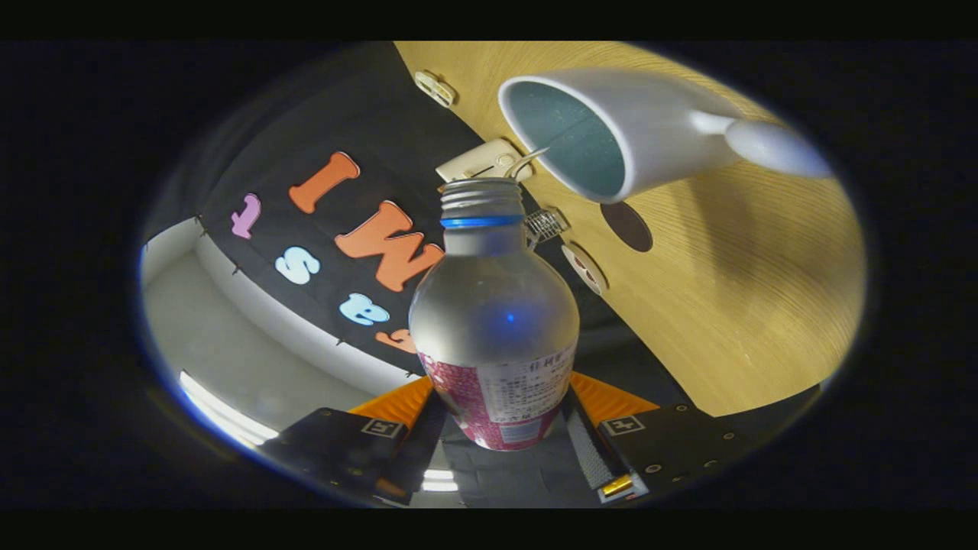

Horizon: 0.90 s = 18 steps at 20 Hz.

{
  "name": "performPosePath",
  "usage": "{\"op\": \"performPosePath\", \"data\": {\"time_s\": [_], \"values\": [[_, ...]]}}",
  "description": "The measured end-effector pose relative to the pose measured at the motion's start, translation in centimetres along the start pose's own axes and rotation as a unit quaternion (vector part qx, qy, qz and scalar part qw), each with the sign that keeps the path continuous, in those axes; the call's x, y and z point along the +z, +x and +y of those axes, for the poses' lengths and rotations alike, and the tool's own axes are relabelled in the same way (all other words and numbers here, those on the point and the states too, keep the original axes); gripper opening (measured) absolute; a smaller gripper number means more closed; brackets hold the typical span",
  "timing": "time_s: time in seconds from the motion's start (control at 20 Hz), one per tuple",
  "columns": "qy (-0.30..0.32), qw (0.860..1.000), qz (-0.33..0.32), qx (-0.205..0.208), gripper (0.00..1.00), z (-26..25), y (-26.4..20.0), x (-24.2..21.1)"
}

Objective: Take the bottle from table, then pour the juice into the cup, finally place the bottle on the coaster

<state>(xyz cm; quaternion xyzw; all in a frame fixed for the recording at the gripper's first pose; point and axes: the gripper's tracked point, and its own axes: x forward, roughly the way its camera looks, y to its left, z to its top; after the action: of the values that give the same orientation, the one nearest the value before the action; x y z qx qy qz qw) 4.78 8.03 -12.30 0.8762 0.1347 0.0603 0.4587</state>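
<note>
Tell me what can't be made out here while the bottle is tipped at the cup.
- Bottle, gripper view: frosted wall hides its juice level; base hidden between the gripper fingers.
- Cup: fill level unclear inside.
- Coaster: partly covered by the cup.
- Bottle label: print too small.

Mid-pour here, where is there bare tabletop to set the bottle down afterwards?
Gripper is shut on the bottle. The wooden table lies bare on the handle side of the white cup. It is crowded near the bottle mouth: dark round coaster and small fittings along the table edge.
</note>
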Motion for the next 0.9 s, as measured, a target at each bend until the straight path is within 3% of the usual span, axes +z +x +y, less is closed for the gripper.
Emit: {"op": "performPosePath", "data": {"time_s": [0.9], "values": [[0.039, 0.999, 0.003, 0.031, 0.78, 1.4, 0.1, 0.5]]}}
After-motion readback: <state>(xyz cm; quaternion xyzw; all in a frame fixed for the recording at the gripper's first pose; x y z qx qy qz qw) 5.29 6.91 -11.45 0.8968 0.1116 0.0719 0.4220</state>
